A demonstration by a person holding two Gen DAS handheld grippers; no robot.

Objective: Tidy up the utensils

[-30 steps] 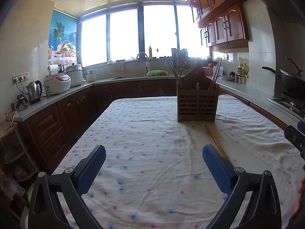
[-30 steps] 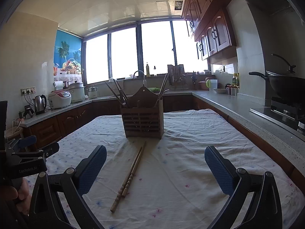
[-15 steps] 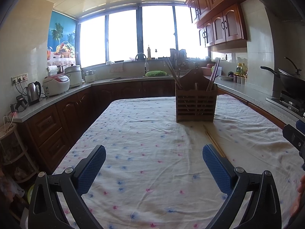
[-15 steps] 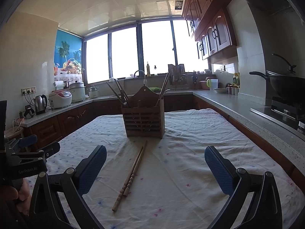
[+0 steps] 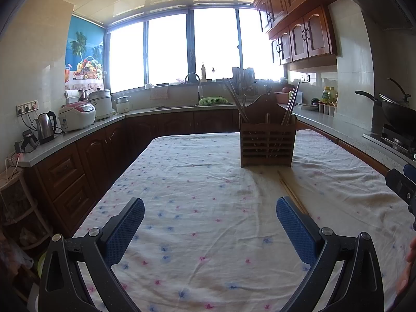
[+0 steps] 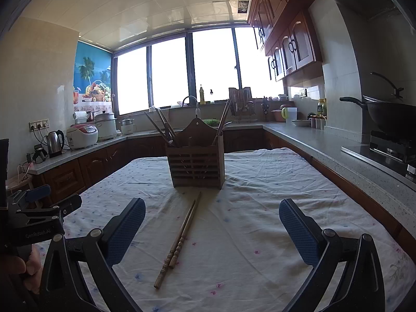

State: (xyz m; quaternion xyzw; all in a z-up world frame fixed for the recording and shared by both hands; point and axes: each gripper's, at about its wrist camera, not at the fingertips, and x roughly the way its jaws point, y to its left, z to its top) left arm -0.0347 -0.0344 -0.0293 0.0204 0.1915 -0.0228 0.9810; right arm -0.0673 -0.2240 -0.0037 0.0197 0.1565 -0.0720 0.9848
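Both grippers hang low over the table, jaws spread wide and holding nothing. The right gripper [image 6: 212, 227] has the pair of chopsticks [image 6: 179, 238] lying on the cloth between its blue pads [image 6: 124, 230], a little toward the left pad, thick ends nearest the jaws and tips pointing ahead at the wooden holder [image 6: 196, 163]. The two sticks lie side by side, touching along most of their length. The holder stands upright straight ahead of these jaws, just past the chopstick tips, with more chopsticks and utensils leaning out of its left and right compartments.

The left gripper [image 5: 210, 230] has only bare cloth between its pads. From there the holder [image 5: 266, 140] stands ahead and to the right, and the loose chopsticks [image 5: 292, 193] run just beyond the right pad [image 5: 296, 230], partly hidden behind it.

There is open cloth on every side of the chopsticks. The tablecloth [image 6: 273, 208], white with small pink and blue flowers and lightly wrinkled, covers the whole table; its left edge drops toward dark wooden cabinets [image 5: 78, 171], and its right edge runs close along a grey countertop [image 6: 338, 156].

Around the room, the counter wraps under a wide bright window [image 5: 192, 49]. A kettle [image 5: 46, 127] and a rice cooker [image 5: 76, 115] sit on the left, a sink tap [image 5: 192, 78] at the back, and a wok [image 6: 390, 117] on the stove at right. Part of the left gripper [image 6: 39, 215] and a hand [image 6: 23, 267] show at the left edge of the right view.
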